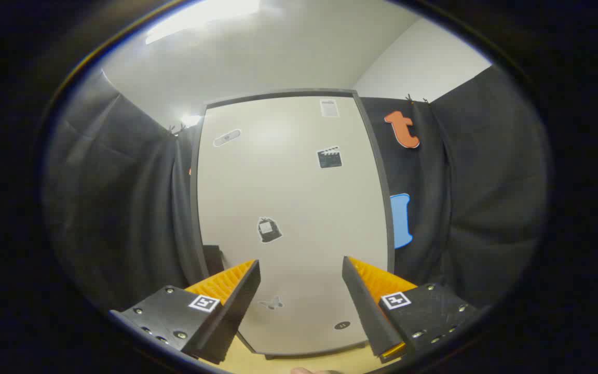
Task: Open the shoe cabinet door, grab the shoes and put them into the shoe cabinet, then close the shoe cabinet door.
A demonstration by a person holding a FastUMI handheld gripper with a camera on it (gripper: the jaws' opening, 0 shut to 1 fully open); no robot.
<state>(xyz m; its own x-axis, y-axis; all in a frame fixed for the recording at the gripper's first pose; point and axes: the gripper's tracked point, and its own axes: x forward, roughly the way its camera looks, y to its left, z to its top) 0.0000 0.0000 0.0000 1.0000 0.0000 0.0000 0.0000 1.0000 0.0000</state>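
**poster1:** Shoe cabinet door (pixel 294 208) is dead ahead of the gripper (pixel 301 291), a tall pale flat panel with a dark frame, looks shut as far as I can tell. Can't make out any handle on it. Anyone see the shoes? I can't pick them out anywhere.

**poster2:** Same, no idea on the shoes. The door's bottom corners are hidden behind the two fingers (pixel 236 296), so I can't see how it meets the floor there. Fingers are spread wide apart with nothing between them, just bare door showing through the gap. Door sits beyond the tips, not touching.

**poster1:** What about the little stickers (pixel 269 229)? There's a dark bag-ish one mid door, a clapperboard-looking one higher up, a faint one low down between the fingers. Too small to tell much more.

**poster2:** Yeah, and a small dark oval spot (pixel 342 325) near the bottom, can't tell what it is. Room-wise: black cloth (pixel 122 208) hangs in folds on both sides of the cabinet, plain white wall and ceiling above with a bright light patch. Strip of light wood-coloured floor (pixel 299 363) under the door. Finger inner faces look ridged, outer blocks are flat with screws and a square marker each.
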